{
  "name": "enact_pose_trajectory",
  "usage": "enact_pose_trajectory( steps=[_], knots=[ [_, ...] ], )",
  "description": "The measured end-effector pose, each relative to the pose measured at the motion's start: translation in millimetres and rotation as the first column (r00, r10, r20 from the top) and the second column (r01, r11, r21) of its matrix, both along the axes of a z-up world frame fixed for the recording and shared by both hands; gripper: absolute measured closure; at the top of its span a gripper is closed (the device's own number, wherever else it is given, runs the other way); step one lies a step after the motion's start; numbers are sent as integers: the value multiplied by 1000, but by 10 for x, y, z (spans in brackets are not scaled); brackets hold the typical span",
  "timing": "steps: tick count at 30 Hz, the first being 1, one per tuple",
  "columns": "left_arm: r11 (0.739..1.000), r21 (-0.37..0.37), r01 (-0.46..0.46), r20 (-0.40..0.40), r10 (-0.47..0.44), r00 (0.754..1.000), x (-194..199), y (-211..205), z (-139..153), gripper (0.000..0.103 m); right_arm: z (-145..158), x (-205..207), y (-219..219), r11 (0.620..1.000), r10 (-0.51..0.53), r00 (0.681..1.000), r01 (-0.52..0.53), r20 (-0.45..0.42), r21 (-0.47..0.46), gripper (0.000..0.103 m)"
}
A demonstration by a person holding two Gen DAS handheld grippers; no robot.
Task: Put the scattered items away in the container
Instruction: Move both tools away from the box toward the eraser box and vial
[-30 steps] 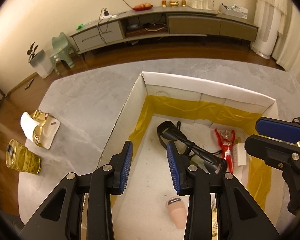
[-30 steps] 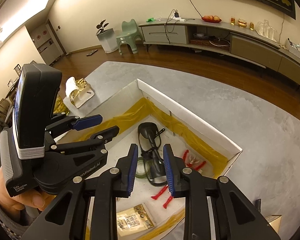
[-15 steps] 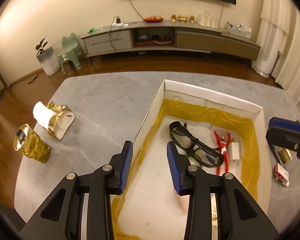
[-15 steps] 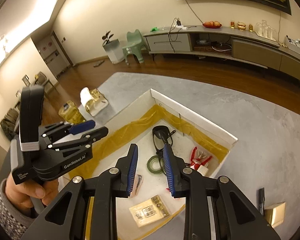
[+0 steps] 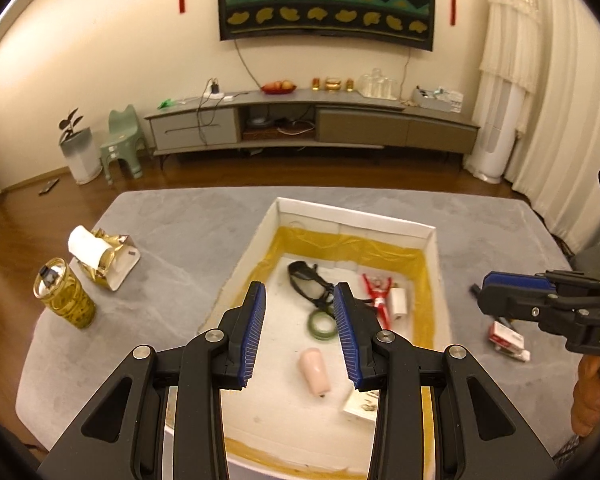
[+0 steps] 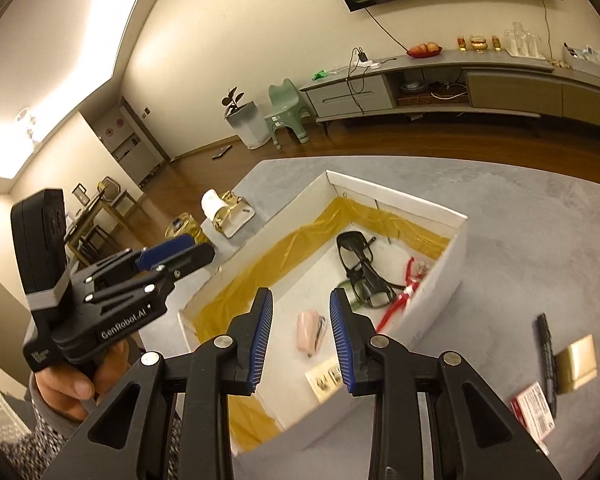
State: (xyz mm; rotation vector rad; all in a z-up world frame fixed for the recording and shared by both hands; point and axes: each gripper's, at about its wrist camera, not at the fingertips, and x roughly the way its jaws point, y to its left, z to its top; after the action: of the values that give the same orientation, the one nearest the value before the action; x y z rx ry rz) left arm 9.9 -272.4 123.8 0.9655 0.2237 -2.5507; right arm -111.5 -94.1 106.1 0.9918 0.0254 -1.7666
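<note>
A white cardboard box (image 5: 352, 218) with yellow tape inside stands on the grey table; it also shows in the right wrist view (image 6: 396, 196). In it lie black glasses (image 5: 306, 280), a green tape ring (image 5: 322, 326), a red figure (image 5: 380, 300), a pink case (image 5: 315, 370) and a card (image 5: 360, 406). My left gripper (image 5: 300, 338) is open and empty, high above the box's near end. My right gripper (image 6: 302, 342) is open and empty above the box's near right side. On the table right of the box lie a black marker (image 6: 547, 354), a gold card (image 6: 578, 364) and a red-white packet (image 6: 534, 410).
A gold tissue holder (image 5: 102, 256) and a gold jar (image 5: 64, 298) stand at the table's left. The left gripper shows in the right wrist view (image 6: 168, 256), and the right gripper in the left wrist view (image 5: 500, 298). A TV cabinet (image 5: 312, 120) lines the far wall.
Both grippers have risen and pulled back from inside the box, both still open and empty. The items right of the box have come into view.
</note>
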Motion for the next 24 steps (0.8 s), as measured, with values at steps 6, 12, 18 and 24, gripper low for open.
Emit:
enact_pose_trajectory(
  steps=[6,12,18,24],
  knots=[
    [999,37,39,-50,-37,998,61,295,31,65,9,125,333,1000,-9,1000,9,-16,7,71],
    [991,42,124,-49,-122,991,40,730,-42,65,60,187,602,1000,-20,999,20,-27,-1,71],
    [978,21,209,-14,-208,978,-98,1147,-165,65,61,150,893,998,-65,998,65,-27,0,71],
    [959,20,281,13,-281,959,-275,1520,-287,65,-27,86,1255,991,-133,991,133,-10,-3,71]
  ],
)
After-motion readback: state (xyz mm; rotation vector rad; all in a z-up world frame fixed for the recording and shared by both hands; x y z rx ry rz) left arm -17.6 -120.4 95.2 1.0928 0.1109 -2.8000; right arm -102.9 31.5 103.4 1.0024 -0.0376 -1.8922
